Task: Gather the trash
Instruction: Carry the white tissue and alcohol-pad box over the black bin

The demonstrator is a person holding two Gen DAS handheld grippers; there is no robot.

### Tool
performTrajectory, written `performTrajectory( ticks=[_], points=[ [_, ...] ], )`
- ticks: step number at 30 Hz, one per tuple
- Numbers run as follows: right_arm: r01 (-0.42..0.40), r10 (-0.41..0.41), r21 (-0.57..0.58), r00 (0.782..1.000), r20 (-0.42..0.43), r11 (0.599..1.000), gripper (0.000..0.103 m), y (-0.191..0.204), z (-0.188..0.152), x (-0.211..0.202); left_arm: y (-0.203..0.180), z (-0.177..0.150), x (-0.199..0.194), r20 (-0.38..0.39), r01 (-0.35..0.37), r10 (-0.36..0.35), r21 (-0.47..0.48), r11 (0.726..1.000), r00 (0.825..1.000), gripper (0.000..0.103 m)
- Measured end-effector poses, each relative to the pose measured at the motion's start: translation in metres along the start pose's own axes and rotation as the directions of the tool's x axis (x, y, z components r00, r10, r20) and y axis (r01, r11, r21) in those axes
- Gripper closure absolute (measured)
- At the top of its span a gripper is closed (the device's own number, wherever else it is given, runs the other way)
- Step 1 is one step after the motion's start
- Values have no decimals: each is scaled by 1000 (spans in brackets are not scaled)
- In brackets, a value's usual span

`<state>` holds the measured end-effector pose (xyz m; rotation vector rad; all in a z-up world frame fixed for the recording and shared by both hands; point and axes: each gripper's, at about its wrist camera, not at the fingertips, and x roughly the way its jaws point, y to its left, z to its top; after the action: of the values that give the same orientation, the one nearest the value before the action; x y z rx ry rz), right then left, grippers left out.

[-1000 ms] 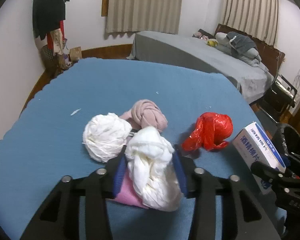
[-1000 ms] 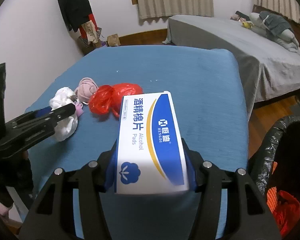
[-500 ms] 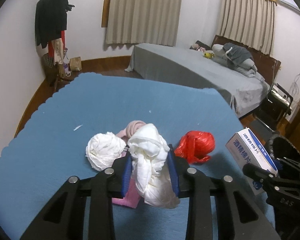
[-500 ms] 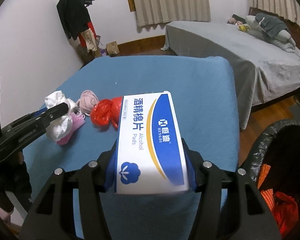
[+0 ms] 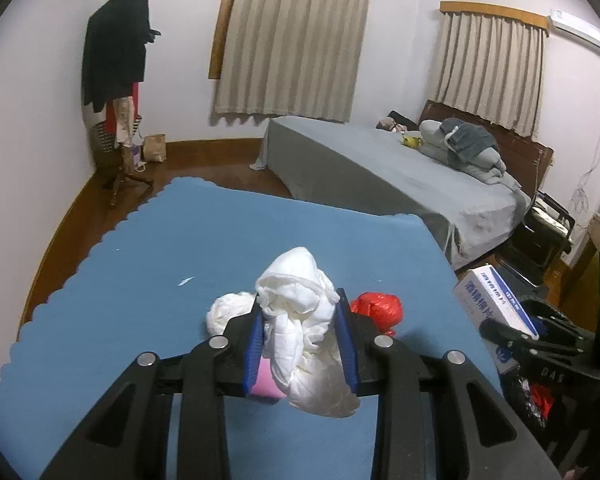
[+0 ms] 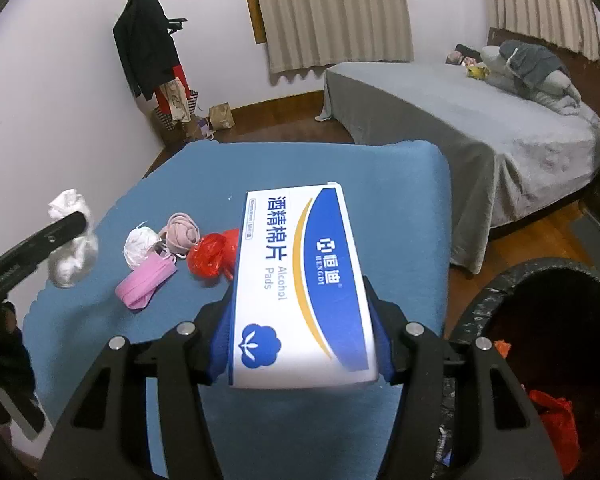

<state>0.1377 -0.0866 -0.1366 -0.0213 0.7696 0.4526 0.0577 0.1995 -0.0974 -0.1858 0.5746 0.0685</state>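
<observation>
Left gripper (image 5: 302, 344) is clamped on a wad of white tissue (image 5: 306, 332), lifted clear of the blue table (image 5: 148, 280). The right gripper (image 6: 300, 344) squeezes a box of alcohol pads (image 6: 300, 280) — both just beside the black-lined bin (image 6: 540, 320) at the table's right.

The worktop (image 6: 400, 208) wears matt blue cloth. The alcohol-pad box (image 6: 300, 280) looks like smooth, slightly glossy card. The white wad (image 5: 304, 332) seems crumpled tissue or thin plastic. The red bag (image 6: 212, 254) is shiny plastic; the bin liner (image 6: 484, 304) is glossy black.
</observation>
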Motion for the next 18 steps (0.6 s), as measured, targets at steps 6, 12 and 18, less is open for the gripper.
performTrajectory(
  ticks=[6,12,18],
  points=[
    [-1,1,15,1000,-10,1000,49,-3,-1,-1,5,-1,-7,-11,-23,23,11,1000,1000,71],
    [2,-2,19,1000,1,1000,49,-5,4,-6,-4,0,-6,-7,-6,6,18,1000,1000,71],
    [16,-17,26,999,29,1000,49,-10,6,-23,-23,2,-6,-1,31,-31,27,999,1000,71]
  ],
)
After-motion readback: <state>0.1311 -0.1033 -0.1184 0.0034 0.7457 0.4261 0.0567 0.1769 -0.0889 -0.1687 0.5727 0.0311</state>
